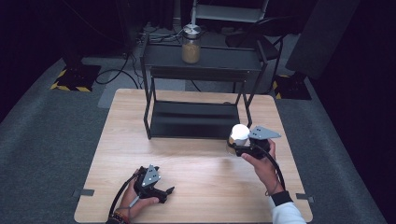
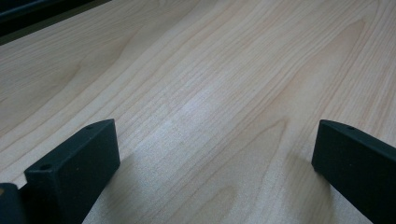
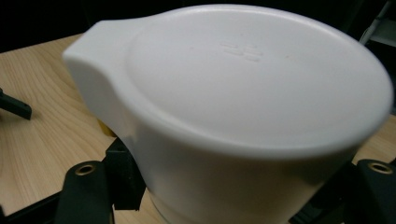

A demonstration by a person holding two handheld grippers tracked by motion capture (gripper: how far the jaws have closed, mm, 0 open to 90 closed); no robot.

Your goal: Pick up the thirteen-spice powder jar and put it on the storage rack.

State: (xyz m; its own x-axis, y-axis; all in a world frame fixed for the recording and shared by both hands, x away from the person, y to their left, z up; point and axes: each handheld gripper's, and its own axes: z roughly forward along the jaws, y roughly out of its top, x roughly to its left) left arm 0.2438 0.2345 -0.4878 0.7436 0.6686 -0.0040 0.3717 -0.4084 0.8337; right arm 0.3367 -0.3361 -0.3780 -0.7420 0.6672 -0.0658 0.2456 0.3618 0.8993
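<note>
Gripping a white-lidded jar (image 1: 239, 135) between its jaws, the right gripper (image 1: 243, 148) holds it above the wooden table (image 1: 196, 163), just in front of the right front leg of the black metal rack (image 1: 196, 84). In the right gripper view the white lid (image 3: 252, 84) with its small side tab fills most of the frame, the black jaws pressed against the container below it. The left gripper (image 1: 161, 192) rests low over the near left part of the table, well apart from the jar; the left gripper view shows its jaws spread wide with bare wood between them. On the rack's top shelf stands a glass jar (image 1: 191, 44) with a metal lid.
</note>
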